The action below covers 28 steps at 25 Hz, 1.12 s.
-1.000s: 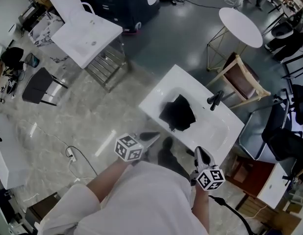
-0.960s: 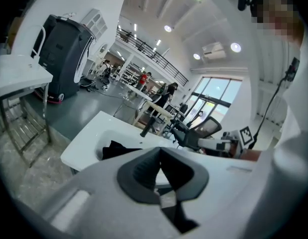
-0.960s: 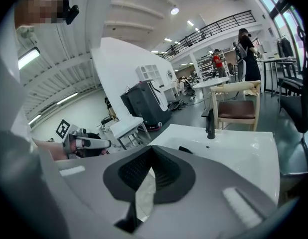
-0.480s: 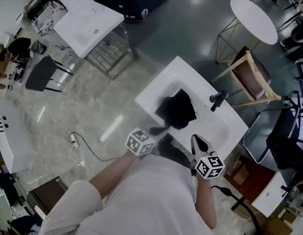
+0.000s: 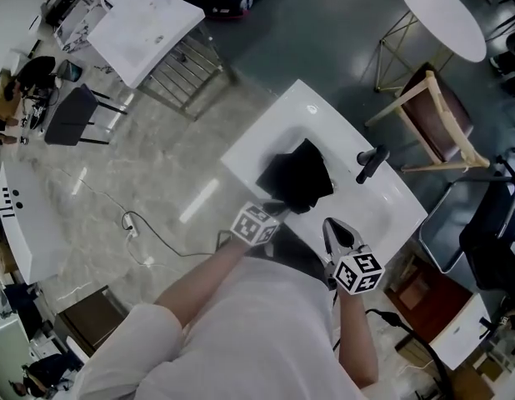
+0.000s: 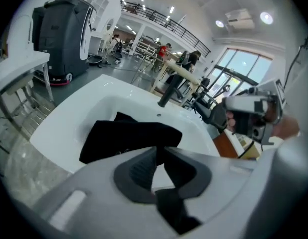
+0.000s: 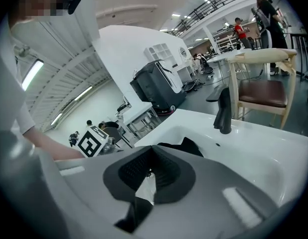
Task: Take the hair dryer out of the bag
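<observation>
A black bag [image 5: 297,177] lies crumpled in the basin of a white sink [image 5: 266,136]; no hair dryer shows. My left gripper [image 5: 277,209] hovers at the bag's near edge, its jaws opening to a narrow gap with nothing between them. In the left gripper view the bag [image 6: 129,136] lies just beyond the left gripper [image 6: 159,152]. My right gripper [image 5: 329,224] is shut and empty, above the sink's near rim, right of the bag. In the right gripper view the bag [image 7: 184,146] peeks over the right gripper [image 7: 150,153], with the black faucet [image 7: 224,111] behind.
The faucet [image 5: 370,165] stands on the sink's right rim. A wooden chair [image 5: 441,119] and a round white table [image 5: 441,23] are beyond it. A white table [image 5: 145,23], a black stool [image 5: 74,115] and a floor cable [image 5: 149,240] lie left.
Both grippers have come forward and down toward the sink. The left one has reached the bag's near edge, and the right one has closed in on the near rim.
</observation>
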### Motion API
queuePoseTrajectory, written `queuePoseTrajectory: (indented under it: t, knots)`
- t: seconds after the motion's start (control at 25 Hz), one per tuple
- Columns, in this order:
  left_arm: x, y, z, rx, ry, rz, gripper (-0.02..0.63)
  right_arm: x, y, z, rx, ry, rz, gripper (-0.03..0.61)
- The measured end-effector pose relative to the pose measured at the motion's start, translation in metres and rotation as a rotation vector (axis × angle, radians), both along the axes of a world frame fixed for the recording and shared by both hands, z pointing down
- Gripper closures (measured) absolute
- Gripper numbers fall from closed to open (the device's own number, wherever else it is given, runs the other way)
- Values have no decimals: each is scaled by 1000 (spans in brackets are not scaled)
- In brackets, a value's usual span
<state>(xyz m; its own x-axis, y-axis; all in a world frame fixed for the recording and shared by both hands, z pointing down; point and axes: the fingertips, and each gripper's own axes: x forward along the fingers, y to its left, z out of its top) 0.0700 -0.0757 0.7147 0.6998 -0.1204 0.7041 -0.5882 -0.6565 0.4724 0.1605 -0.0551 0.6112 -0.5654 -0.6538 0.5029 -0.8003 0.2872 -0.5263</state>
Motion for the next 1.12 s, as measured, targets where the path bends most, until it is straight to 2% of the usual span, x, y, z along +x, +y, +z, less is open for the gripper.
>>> queuePoseTrajectory:
  t: [0.32, 0.44, 0.56, 0.76, 0.92, 1.12]
  knots:
    - [9, -23, 42, -36, -130, -19, 560, 16, 1, 15, -49, -24, 21, 574]
    - [9, -38, 45, -8, -174, -40, 560, 22, -2, 22, -62, -28, 20, 574]
    - [9, -50, 46, 43, -230, -31, 521, 28, -7, 28, -67, -31, 21, 574]
    - [10, -59, 67, 84, -349, 37, 397, 33, -17, 29, -63, -49, 20, 574]
    - [11, -63, 87, 56, -439, 86, 345, 38, -23, 32, -69, -61, 19, 574]
    - [19, -66, 105, 7, -470, 128, 343, 48, -27, 41, -89, -67, 25, 574]
